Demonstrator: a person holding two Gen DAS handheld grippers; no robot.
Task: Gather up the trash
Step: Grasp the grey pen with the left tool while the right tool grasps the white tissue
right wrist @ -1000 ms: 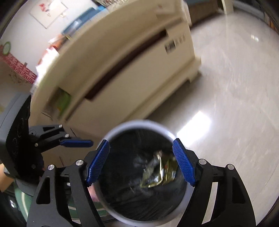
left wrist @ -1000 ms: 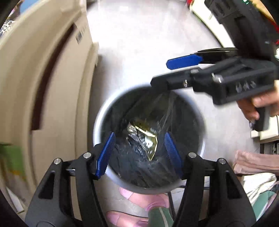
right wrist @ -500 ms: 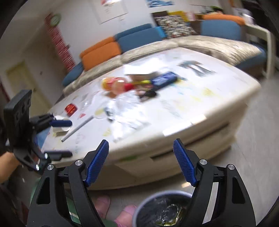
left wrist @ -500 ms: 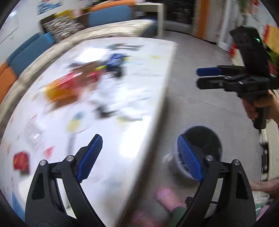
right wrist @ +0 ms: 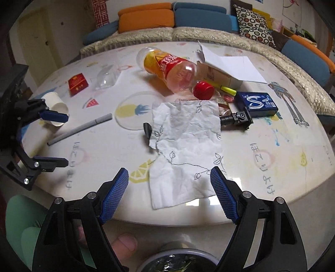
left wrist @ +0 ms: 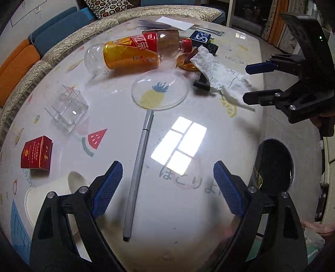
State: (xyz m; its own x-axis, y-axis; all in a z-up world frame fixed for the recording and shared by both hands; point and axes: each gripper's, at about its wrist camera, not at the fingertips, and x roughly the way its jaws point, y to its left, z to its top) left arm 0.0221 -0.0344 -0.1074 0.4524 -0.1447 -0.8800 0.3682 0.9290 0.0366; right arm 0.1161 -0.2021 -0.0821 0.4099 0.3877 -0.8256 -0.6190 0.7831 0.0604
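A white table (left wrist: 188, 209) carries the litter. On it lie a crumpled white tissue (right wrist: 184, 150) (left wrist: 217, 69), an empty bottle (left wrist: 134, 52) (right wrist: 169, 67) with a red and orange label, and a tipped paper cup (left wrist: 50, 200) (right wrist: 56, 106). My left gripper (left wrist: 167, 184) (right wrist: 62, 139) hangs open above the near table, beside a grey pen (left wrist: 138, 167). My right gripper (right wrist: 169, 188) (left wrist: 249, 83) is open over the tissue's near end, holding nothing. The black-lined bin (left wrist: 274, 167) (right wrist: 178, 261) stands on the floor by the table edge, with a gold wrapper inside.
Also on the table are a red packet (left wrist: 36, 154), a clear plastic box (left wrist: 67, 110), a clear round lid (left wrist: 160, 92), a blue box (right wrist: 257, 103), a black gadget (right wrist: 236, 119) and an open carton (right wrist: 222, 71). A sofa (right wrist: 146, 18) runs behind. A person's feet stand by the bin.
Both grippers have risen from over the bin and swung to face the tabletop. The left jaws have spread wider. The gold wrapper stays in the bin.
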